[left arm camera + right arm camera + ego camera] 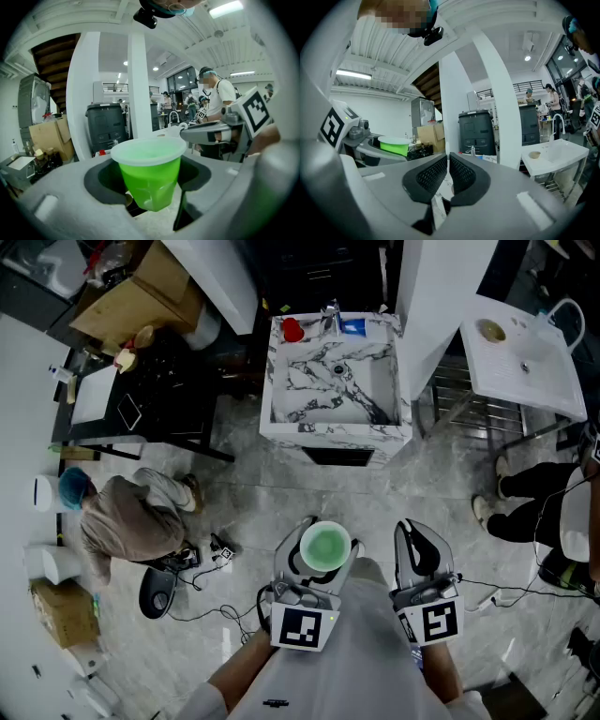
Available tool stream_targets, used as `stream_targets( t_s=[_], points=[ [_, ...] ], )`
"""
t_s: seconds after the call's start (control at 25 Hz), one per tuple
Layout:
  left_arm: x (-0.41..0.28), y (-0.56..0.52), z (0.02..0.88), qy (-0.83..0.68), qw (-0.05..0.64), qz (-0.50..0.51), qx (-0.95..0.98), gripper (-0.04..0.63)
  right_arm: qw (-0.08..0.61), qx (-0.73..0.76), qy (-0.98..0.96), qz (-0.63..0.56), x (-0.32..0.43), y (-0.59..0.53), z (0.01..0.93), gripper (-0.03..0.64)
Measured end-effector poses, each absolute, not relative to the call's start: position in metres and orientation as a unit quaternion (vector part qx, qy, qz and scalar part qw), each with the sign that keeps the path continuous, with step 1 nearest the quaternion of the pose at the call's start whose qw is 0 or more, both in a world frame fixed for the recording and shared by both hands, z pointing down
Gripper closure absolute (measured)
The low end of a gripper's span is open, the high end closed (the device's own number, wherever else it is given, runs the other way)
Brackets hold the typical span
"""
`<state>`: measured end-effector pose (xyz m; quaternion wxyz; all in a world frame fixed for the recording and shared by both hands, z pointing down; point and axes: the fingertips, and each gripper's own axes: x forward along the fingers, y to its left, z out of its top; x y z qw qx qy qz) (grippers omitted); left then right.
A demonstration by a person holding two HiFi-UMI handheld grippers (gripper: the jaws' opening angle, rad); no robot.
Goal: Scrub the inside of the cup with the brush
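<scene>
Clamping a green cup point(149, 174) by its sides in the left gripper point(317, 563), just below the pale rim. Holding it upright, mouth up, in the air above the grey floor point(441, 479), near the body.

Carrying nothing in the right gripper point(448, 176); pressing its jaws almost together, leaving only a thin slit between the ribbed pads point(432, 174). Hovering just right of the cup, not touching it.

Facing a marbled sink point(281, 381) farther off, with a red object point(292, 330) at its far left corner. Standing right of a crouching person point(131, 517) and left of a white basin point(539, 381) on a metal frame.
</scene>
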<state>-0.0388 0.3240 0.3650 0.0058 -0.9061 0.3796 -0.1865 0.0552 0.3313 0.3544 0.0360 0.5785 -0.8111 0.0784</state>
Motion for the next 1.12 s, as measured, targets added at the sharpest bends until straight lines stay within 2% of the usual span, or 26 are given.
stream_targets(
  t_s=[0.48,0.72,1.12],
  points=[
    [-0.066,0.340,0.358,0.419,0.004,-0.178,-0.890,0.290,0.044,0.567,-0.820,0.068,0.041,0.360,0.347,0.594],
    [-0.065,0.335,0.362,0.425,-0.001,-0.173,-0.889,0.290,0.011,0.569,-0.817,0.094,0.051,0.357,0.346,0.594],
    [-0.064,0.231,0.367,0.413,0.009,-0.166,-0.895,0.290,0.026,0.589,-0.802,0.094,0.053,0.265,0.357,0.594]
  ],
)
